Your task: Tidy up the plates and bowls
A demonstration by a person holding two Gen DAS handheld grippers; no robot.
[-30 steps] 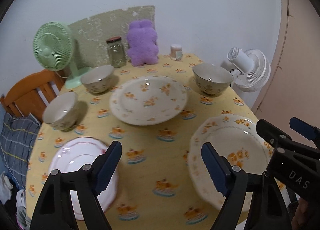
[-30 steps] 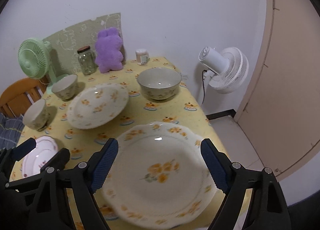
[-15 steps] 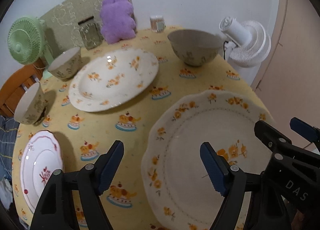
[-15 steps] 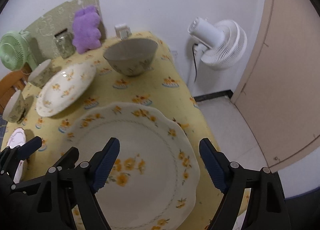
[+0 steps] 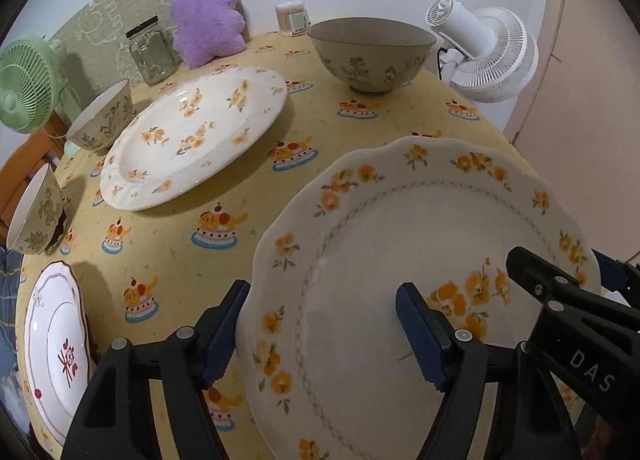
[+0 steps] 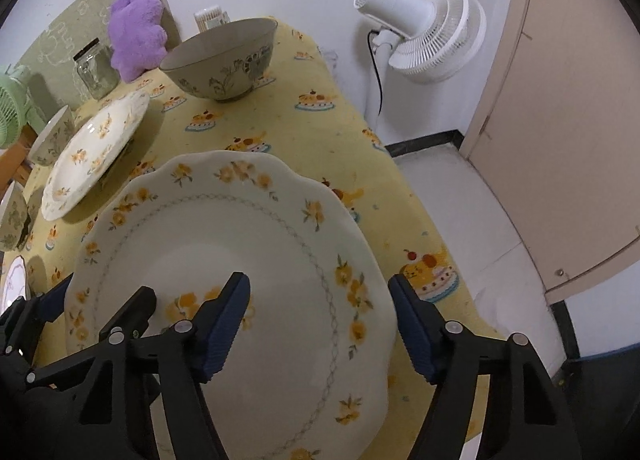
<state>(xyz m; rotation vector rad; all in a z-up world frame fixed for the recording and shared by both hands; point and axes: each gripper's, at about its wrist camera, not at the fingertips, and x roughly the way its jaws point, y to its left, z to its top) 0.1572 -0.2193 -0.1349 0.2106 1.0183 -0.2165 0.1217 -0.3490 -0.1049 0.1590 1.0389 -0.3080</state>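
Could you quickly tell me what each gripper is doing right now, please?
Left gripper: open, jaws closing astride the scalloped plate's left rim, not gripping.
Right gripper: open, jaws closing astride its right rim, not gripping.

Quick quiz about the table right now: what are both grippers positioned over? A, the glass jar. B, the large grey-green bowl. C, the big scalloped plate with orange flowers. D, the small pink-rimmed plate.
C: the left gripper and right gripper each straddle an edge of the scalloped plate with orange flowers, jaws closing but not yet pressing on it.
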